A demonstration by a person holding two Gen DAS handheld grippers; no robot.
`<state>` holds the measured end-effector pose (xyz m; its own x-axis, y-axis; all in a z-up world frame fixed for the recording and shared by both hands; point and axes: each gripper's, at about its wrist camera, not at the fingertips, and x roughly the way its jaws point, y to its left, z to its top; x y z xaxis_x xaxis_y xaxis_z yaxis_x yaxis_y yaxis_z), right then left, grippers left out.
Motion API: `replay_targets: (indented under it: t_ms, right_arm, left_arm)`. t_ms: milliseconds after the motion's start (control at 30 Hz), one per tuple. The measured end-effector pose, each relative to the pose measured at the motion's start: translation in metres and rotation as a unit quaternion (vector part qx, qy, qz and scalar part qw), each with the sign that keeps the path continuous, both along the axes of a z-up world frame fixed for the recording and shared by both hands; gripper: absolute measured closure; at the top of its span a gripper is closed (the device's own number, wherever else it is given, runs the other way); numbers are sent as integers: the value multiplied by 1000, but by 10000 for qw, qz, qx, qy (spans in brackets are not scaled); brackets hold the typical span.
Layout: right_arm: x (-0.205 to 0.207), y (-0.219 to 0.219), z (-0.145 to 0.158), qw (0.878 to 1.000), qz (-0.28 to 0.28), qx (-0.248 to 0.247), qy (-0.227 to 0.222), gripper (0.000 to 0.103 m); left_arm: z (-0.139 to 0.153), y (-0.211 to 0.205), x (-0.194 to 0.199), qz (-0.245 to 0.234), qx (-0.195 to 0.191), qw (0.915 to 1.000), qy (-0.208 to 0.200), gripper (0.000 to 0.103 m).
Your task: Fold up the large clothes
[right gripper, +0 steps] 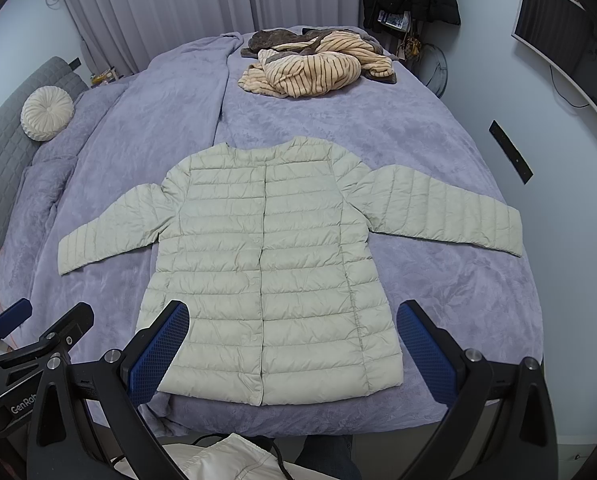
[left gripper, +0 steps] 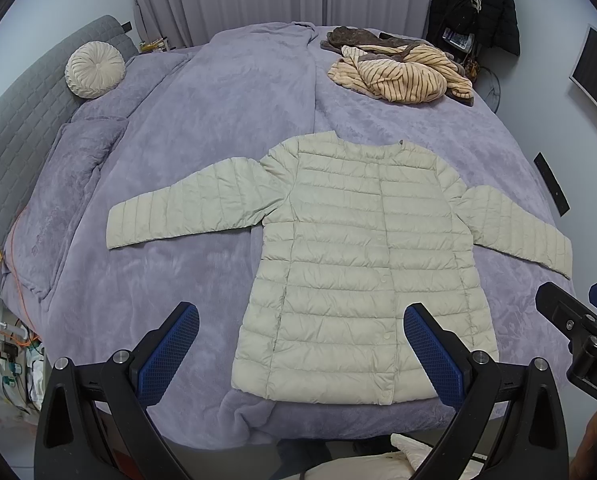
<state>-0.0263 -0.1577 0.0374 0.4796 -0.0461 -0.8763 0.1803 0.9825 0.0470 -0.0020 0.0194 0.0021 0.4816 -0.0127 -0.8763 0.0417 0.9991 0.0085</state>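
Observation:
A cream quilted puffer jacket [left gripper: 358,240] lies flat and front up on the purple bed cover [left gripper: 202,128], both sleeves spread out to the sides, snaps closed. It also shows in the right wrist view [right gripper: 266,264]. My left gripper [left gripper: 302,316] is open and empty, held above the jacket's hem near the bed's front edge. My right gripper [right gripper: 294,312] is open and empty, also above the hem. The right gripper's body shows at the right edge of the left wrist view [left gripper: 578,320]; the left gripper's body shows at the left of the right wrist view [right gripper: 26,340].
A crumpled striped beige garment [left gripper: 402,72] lies at the far side of the bed. A round cream cushion [left gripper: 94,70] sits by the grey headboard [left gripper: 18,128] at left. A dark coat [left gripper: 478,4] hangs at the back. A monitor [right gripper: 562,40] is on the right wall. White fabric [right gripper: 226,460] lies below the bed edge.

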Motion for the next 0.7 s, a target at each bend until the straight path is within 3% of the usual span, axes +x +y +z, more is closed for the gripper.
replay_targets:
  t_ms: [500,700]
  right_arm:
    - [4,1,-4,10000,23,11,41,0]
    - [13,4,-10,9998,97,-47,137,0]
  left_arm:
    - [-2,2,-3,10,-5,10000,35,0]
    - [-17,5,0,2,-110,9998,164,0]
